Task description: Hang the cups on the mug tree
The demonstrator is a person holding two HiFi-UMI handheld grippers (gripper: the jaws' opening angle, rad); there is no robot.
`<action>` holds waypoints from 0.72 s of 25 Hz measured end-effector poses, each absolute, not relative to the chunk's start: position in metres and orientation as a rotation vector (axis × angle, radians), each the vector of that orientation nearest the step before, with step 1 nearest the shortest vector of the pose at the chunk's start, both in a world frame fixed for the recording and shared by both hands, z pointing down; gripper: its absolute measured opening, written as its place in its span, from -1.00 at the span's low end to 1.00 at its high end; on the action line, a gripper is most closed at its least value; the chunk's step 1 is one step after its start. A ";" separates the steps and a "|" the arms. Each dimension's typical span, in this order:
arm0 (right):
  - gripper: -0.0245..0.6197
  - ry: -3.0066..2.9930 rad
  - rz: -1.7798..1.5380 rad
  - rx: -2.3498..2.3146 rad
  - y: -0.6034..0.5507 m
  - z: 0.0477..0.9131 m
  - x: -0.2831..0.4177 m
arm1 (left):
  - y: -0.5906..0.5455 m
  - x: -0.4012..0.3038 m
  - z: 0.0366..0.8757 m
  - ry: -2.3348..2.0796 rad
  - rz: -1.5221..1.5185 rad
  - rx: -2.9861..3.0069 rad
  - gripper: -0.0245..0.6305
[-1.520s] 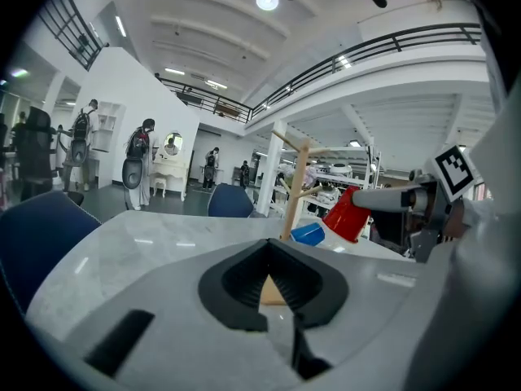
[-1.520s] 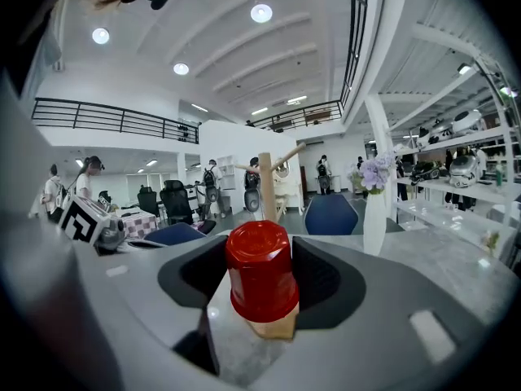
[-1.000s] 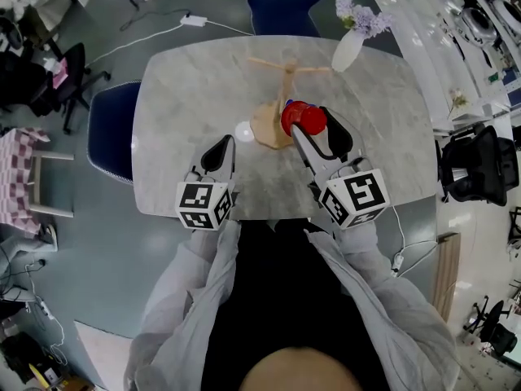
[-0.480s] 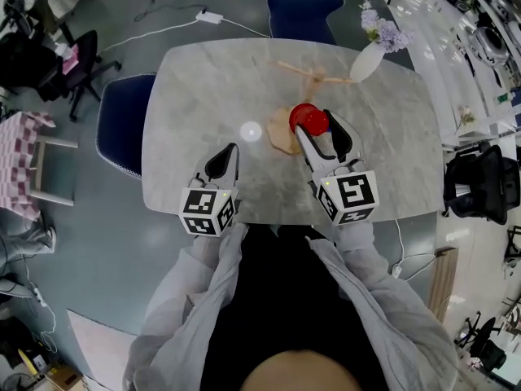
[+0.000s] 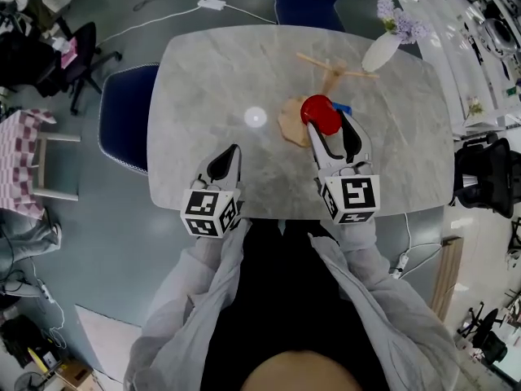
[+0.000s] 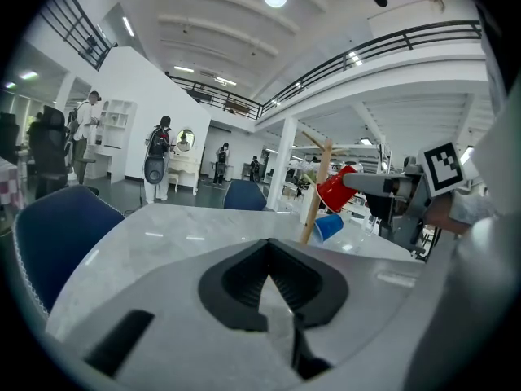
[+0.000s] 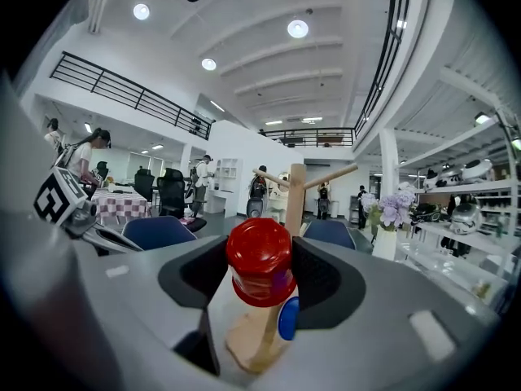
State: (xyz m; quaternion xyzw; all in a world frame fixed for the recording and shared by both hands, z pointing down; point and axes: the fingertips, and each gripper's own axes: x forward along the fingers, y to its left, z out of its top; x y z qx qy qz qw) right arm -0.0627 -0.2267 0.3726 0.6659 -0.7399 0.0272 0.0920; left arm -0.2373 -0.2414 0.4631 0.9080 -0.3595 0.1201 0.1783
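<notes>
Big open-plan lab or office hall, high white ceiling (image 7: 244,15) with round lights (image 7: 298,28), railed mezzanine (image 7: 130,88), black office chairs (image 5: 480,173), shelves of gear (image 7: 464,187), people standing about (image 6: 159,157), marble counter (image 5: 212,80) with blue chairs (image 5: 122,120) on grey floor (image 5: 106,243)

red cup (image 5: 320,113), blue cup (image 6: 329,227), pale wooden mug tree (image 5: 332,75). grey marbled table (image 5: 236,63). dark blue chair (image 5: 124,120). white vase (image 5: 379,53) with lilac flowers (image 5: 400,21). pink-and-white checked cloth (image 5: 18,161). left gripper (image 5: 231,152) and right gripper (image 5: 328,125) carry black-and-white square-marked cubes.
</notes>
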 end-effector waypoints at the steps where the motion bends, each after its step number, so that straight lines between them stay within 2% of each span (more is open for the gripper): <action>1: -0.15 -2.188 0.091 1.985 -0.227 0.376 -0.063 | -0.242 -0.238 0.465 -1.011 0.343 2.567 -0.91; 18: -0.13 -2.101 0.162 2.122 -0.228 0.404 -0.067 | -0.249 -0.259 0.493 -0.958 0.400 2.544 -0.91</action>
